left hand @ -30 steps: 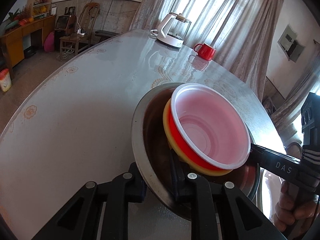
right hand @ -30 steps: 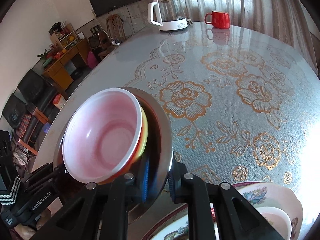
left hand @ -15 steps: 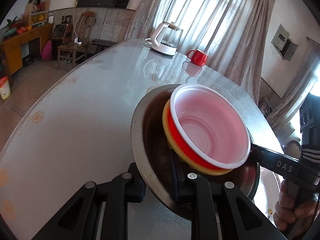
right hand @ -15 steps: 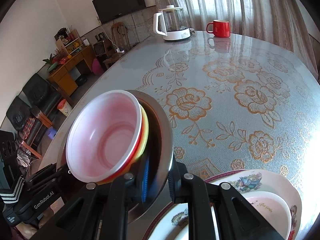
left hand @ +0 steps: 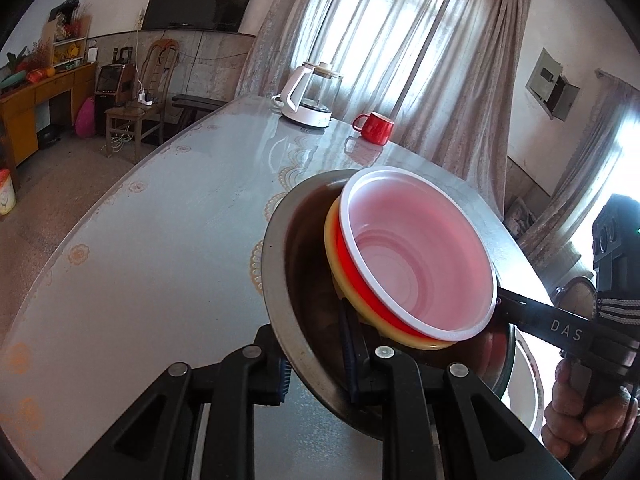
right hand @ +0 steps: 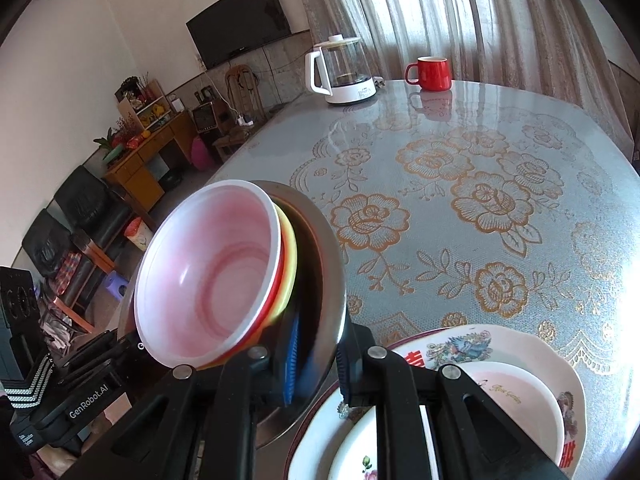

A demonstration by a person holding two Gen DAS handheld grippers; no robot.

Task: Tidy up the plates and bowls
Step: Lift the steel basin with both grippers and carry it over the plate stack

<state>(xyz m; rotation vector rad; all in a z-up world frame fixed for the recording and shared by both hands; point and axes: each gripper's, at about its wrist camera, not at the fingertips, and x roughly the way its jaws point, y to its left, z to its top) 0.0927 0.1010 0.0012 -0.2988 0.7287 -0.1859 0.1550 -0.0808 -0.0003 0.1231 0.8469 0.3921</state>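
A steel bowl [left hand: 280, 280] [right hand: 332, 256] is held in the air above the table, tilted. Inside it nest a yellow bowl [left hand: 332, 248] [right hand: 291, 248], a red bowl [left hand: 352, 264] and a white bowl with a pink inside [left hand: 416, 256] [right hand: 208, 272]. My left gripper [left hand: 316, 364] is shut on the steel bowl's near rim. My right gripper [right hand: 316, 356] is shut on the opposite rim; its finger also shows in the left wrist view [left hand: 560, 322]. Floral plates and a white bowl [right hand: 500, 396] are stacked on the table below the right gripper.
A glass-topped table with gold rose cloth [right hand: 480, 200] fills the scene. A white-based glass kettle [right hand: 344, 68] [left hand: 308, 96] and a red mug [right hand: 430, 73] [left hand: 374, 128] stand at its far end. Chairs, a cabinet and curtains lie beyond.
Both grippers have lifted the steel bowl with its nested bowls higher above the table. The stacked plates have come further into the right wrist view. The grips are unchanged.
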